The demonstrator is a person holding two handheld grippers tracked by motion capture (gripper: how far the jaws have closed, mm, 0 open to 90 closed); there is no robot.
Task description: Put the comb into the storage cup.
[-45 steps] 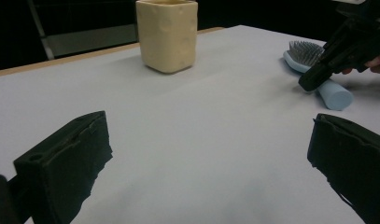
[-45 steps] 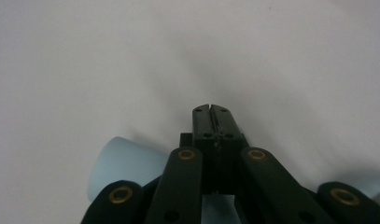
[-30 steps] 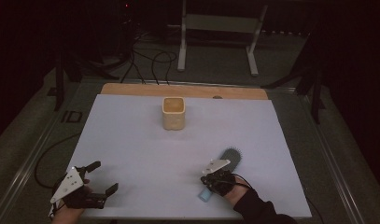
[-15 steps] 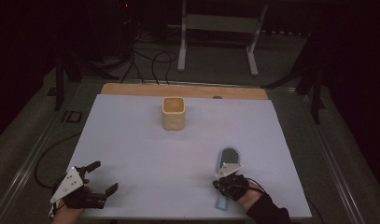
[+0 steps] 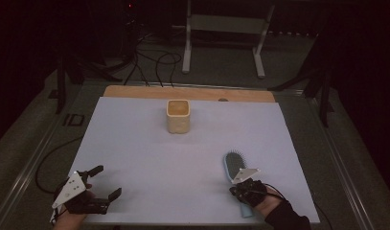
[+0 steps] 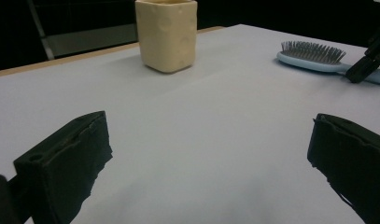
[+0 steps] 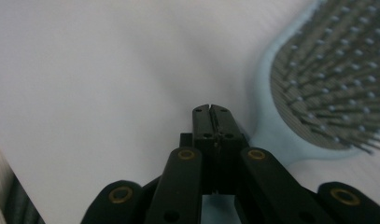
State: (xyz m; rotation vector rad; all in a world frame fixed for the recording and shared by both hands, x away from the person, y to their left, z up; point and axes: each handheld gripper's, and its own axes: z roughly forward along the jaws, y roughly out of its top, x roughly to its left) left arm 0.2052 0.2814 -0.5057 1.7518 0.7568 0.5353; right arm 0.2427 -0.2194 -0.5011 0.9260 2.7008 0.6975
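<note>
Since a second ago, my right gripper [image 5: 241, 191] has carried the hairbrush [image 5: 232, 163] to the right and swung it round, so the brush now lies lengthwise with its bristled head pointing toward the cream cup [image 5: 178, 116] and its handle toward me. Taking that cup as my landmark: the hairbrush sits well to its near right on the white table sheet [image 5: 135, 143], bristles up. My right gripper's jaws are pinched together, and in the right gripper view they seem to clamp the pale blue handle [image 7: 214, 207], though the grip itself is mostly hidden beneath the linkage. My left gripper [image 5: 104, 183] rests far to the cup's near left, jaws spread wide with nothing between them, unchanged from before. Between the cup and either gripper I see bare sheet, nothing in the way. Beyond the cup runs a wooden table edge [image 5: 135, 91], with cables [image 5: 154, 62] and a metal stand [image 5: 221, 38] on the floor past it.
</note>
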